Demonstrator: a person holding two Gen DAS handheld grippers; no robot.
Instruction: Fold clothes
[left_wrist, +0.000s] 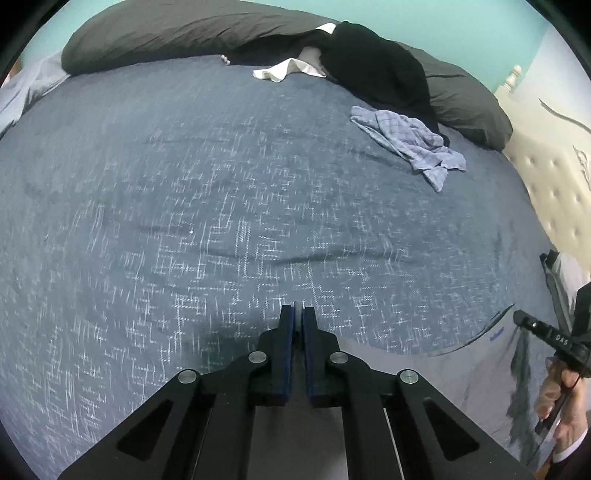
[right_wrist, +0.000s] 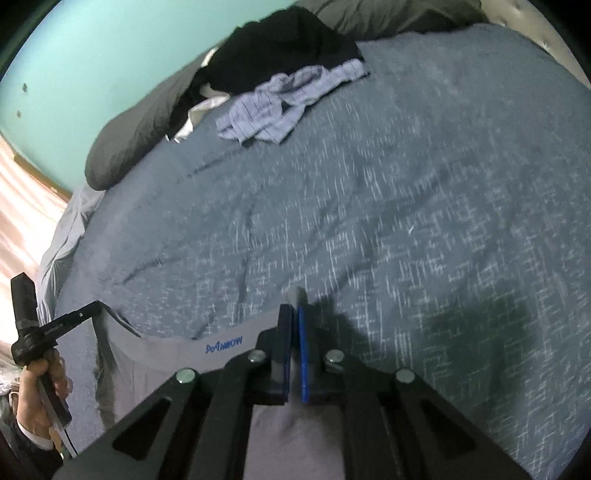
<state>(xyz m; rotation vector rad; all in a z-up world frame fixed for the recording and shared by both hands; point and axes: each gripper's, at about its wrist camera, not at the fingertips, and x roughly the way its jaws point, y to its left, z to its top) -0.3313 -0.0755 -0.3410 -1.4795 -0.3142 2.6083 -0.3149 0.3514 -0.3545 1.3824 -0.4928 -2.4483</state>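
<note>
A grey garment (left_wrist: 443, 373) with blue lettering on its waistband (right_wrist: 221, 345) hangs over the near edge of the bed. My left gripper (left_wrist: 297, 309) is shut on an edge of this grey fabric, and a sliver shows between the blue pads. My right gripper (right_wrist: 295, 307) is shut on the same garment, with a fold of grey cloth (right_wrist: 297, 293) poking out past the fingertips. The cloth stretches between the two grippers. In each wrist view, a person's hand (right_wrist: 40, 398) holds the other gripper's handle at the frame's edge.
A blue-grey patterned bedspread (left_wrist: 221, 206) covers the bed. At the far side lie a crumpled blue checked garment (left_wrist: 406, 144), a black garment (left_wrist: 376, 62), a white one (left_wrist: 284, 68) and dark grey pillows (left_wrist: 166, 33). A tufted headboard (left_wrist: 546, 177) stands at the right.
</note>
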